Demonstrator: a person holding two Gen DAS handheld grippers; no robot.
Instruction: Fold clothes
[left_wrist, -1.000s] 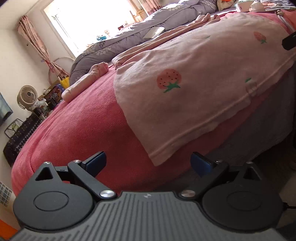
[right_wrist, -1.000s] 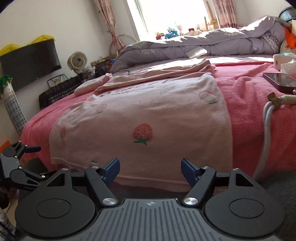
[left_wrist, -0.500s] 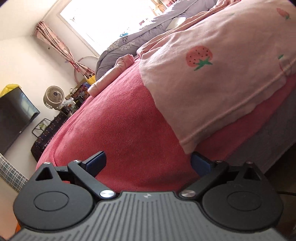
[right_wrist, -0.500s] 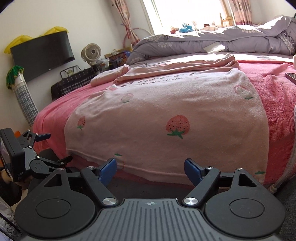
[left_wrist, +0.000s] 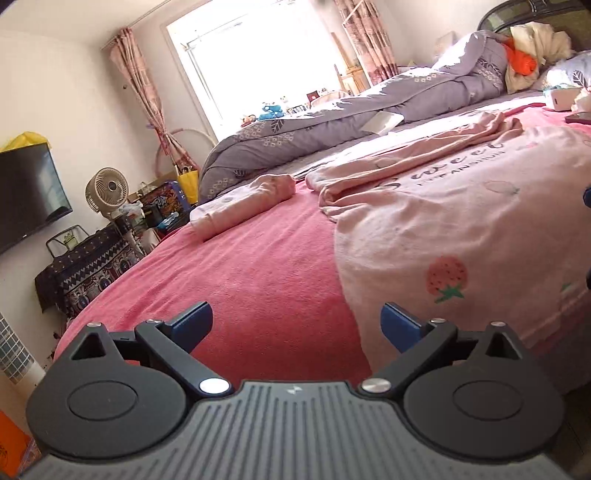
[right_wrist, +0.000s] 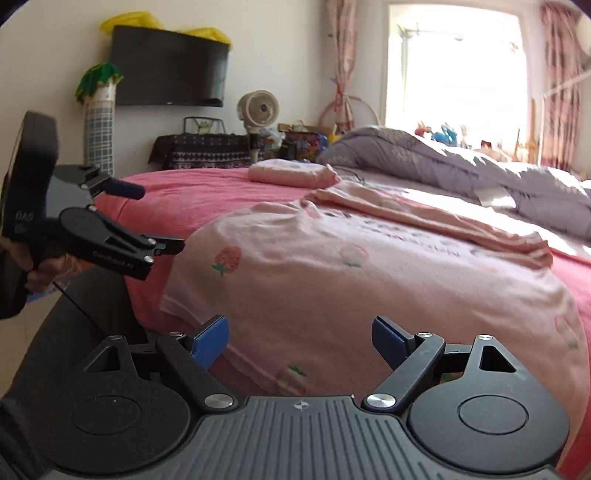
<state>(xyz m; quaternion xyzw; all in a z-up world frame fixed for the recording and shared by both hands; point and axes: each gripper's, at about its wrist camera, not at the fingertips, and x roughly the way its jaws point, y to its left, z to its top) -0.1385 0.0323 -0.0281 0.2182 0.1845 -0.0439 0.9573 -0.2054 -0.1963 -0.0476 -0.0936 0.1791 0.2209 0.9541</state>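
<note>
A pale pink garment (left_wrist: 461, 221) printed with strawberries lies spread flat on the red bed cover (left_wrist: 258, 266), its hem hanging over the bed's near edge. My left gripper (left_wrist: 295, 317) is open and empty, just off the bed edge, left of the garment's corner. In the right wrist view the same garment (right_wrist: 332, 277) fills the middle. My right gripper (right_wrist: 299, 330) hovers in front of its hem, jaws opening, pads not touching the cloth. The left gripper (right_wrist: 155, 218), held in a hand (right_wrist: 37, 273), shows open beside the garment's left corner.
A rolled pink garment (left_wrist: 243, 206) lies farther back on the cover. A purple duvet (left_wrist: 332, 129) is bunched along the far side. A fan (left_wrist: 107, 190), a wall TV (left_wrist: 26, 199) and a low table with a patterned cloth (left_wrist: 85, 266) stand left of the bed.
The left view has rolled level and risen, showing more of the bed top. The right gripper swung left along the hem, its jaws spread wider, and the left gripper looms larger in its view.
</note>
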